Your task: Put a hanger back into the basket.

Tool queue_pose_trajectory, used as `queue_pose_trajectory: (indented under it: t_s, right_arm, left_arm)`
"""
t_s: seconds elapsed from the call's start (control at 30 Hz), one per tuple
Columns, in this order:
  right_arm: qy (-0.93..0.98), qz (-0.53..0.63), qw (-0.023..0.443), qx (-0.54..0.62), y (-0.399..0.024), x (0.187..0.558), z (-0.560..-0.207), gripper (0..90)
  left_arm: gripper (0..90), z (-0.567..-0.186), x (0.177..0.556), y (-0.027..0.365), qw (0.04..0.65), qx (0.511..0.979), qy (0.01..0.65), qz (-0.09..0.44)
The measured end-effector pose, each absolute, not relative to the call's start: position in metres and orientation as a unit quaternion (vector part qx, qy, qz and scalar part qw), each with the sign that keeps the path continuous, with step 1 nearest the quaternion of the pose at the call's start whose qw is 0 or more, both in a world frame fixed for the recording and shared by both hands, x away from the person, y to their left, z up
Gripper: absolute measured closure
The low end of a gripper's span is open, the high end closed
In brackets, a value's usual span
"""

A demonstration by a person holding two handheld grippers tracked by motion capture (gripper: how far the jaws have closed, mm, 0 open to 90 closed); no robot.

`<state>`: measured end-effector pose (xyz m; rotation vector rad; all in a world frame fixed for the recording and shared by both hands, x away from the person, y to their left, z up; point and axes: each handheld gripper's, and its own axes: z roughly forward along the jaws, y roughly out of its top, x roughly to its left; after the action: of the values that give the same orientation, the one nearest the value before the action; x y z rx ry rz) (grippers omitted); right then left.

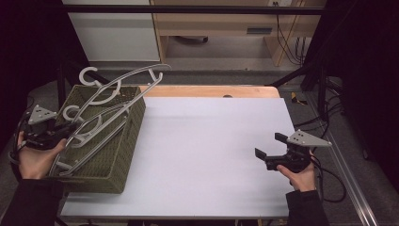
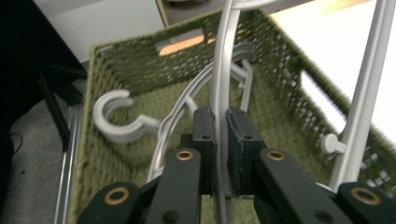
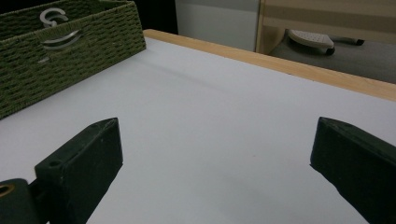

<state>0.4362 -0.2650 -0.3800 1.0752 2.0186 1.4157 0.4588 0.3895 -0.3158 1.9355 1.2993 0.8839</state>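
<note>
Fingers of left gripper point(image 2: 220, 140) clamp grey hanger point(image 2: 223, 79); right gripper point(image 3: 215, 158) wide open.

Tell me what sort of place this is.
Probably a lab or recording workspace: a white-topped table ringed by a dark frame, loose cables on the floor, and a green woven basket of grey hangers set out as props.

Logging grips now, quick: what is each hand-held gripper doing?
Left hand-held gripper: closed on a grey hanger over the green basket.
Right hand-held gripper: open, holding nothing, above the white table.
</note>
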Motion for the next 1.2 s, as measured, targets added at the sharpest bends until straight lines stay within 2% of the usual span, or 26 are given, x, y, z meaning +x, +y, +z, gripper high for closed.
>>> queue_pose_trajectory:
  t_s: [0.67, 1.2]
  right_arm:
    - [0.733, 0.510, 0.223, 0.391, -0.264, 0.437, -0.381, 2.4]
    - [0.732, 0.511, 0.224, 0.392, -0.264, 0.436, -0.381, 2.4]
  left_arm:
    - [82.5, -0.341, 0.450, 0.441, 0.276, 0.730, 0.520, 0.348]
    - [82.5, -0.357, 0.443, 0.466, 0.249, 0.729, 0.538, 0.342]
